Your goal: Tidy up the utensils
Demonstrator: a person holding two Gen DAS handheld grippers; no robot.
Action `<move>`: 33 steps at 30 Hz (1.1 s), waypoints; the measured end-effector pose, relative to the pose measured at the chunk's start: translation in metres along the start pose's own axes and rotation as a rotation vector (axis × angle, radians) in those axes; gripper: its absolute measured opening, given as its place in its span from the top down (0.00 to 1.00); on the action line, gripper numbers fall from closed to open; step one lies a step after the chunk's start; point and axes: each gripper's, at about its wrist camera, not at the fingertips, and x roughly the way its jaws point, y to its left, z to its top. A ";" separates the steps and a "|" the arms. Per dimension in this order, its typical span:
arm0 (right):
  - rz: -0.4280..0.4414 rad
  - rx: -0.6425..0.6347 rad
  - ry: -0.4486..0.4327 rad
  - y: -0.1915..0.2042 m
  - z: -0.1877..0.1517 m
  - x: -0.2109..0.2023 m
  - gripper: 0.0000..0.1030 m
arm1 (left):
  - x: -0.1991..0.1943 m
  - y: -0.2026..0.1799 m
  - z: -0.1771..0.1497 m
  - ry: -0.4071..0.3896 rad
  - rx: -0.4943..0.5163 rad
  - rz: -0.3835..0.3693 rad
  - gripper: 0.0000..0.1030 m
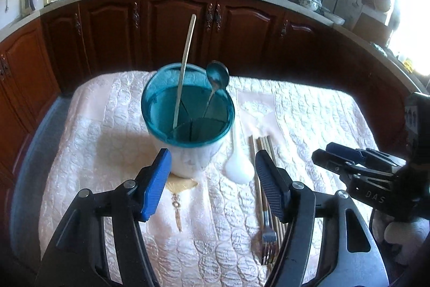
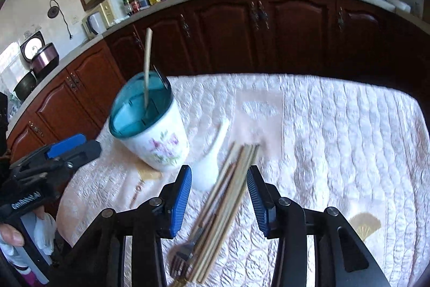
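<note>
Over the chopsticks [image 2: 228, 195], the empty, spread right tongs [image 2: 219, 195] should straddle one stick only; left tongs [image 1: 212, 184] likewise spread.

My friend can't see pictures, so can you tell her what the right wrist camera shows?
The open right gripper hovers over a bundle of chopsticks and a fork on a quilted cloth. A white spoon lies beside a flowered holder with one chopstick standing inside.
</note>
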 end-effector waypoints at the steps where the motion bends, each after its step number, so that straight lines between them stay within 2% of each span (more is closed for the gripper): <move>1: 0.003 0.005 0.013 -0.003 -0.004 0.004 0.60 | 0.002 0.000 -0.003 0.010 0.003 -0.002 0.37; 4: 0.027 0.039 0.077 -0.016 -0.017 0.024 0.60 | 0.009 0.002 -0.015 0.046 0.004 -0.007 0.37; 8: 0.030 0.093 0.146 -0.037 -0.029 0.055 0.72 | 0.019 0.005 -0.028 0.095 -0.006 -0.003 0.37; 14: 0.042 0.147 0.180 -0.051 -0.024 0.084 0.73 | 0.028 0.003 -0.034 0.129 -0.009 -0.007 0.37; 18: 0.069 0.168 0.238 -0.055 -0.022 0.110 0.73 | 0.032 -0.002 -0.035 0.140 -0.002 -0.017 0.37; 21: 0.089 0.181 0.228 -0.055 -0.020 0.115 0.73 | 0.035 -0.003 -0.037 0.151 0.004 -0.018 0.37; 23: 0.089 0.171 0.218 -0.054 -0.018 0.117 0.83 | 0.039 -0.003 -0.038 0.166 -0.001 -0.018 0.37; 26: 0.077 0.159 0.206 -0.050 -0.015 0.120 0.87 | 0.044 -0.005 -0.038 0.178 -0.006 -0.025 0.37; 27: 0.070 0.162 0.204 -0.051 -0.014 0.121 0.88 | 0.044 -0.006 -0.037 0.178 -0.001 -0.027 0.37; 28: 0.051 0.162 0.202 -0.053 -0.016 0.119 0.93 | 0.045 -0.008 -0.038 0.178 0.005 -0.029 0.37; 33: -0.025 0.220 0.192 -0.080 -0.032 0.096 0.94 | 0.052 -0.017 -0.041 0.194 0.029 -0.039 0.37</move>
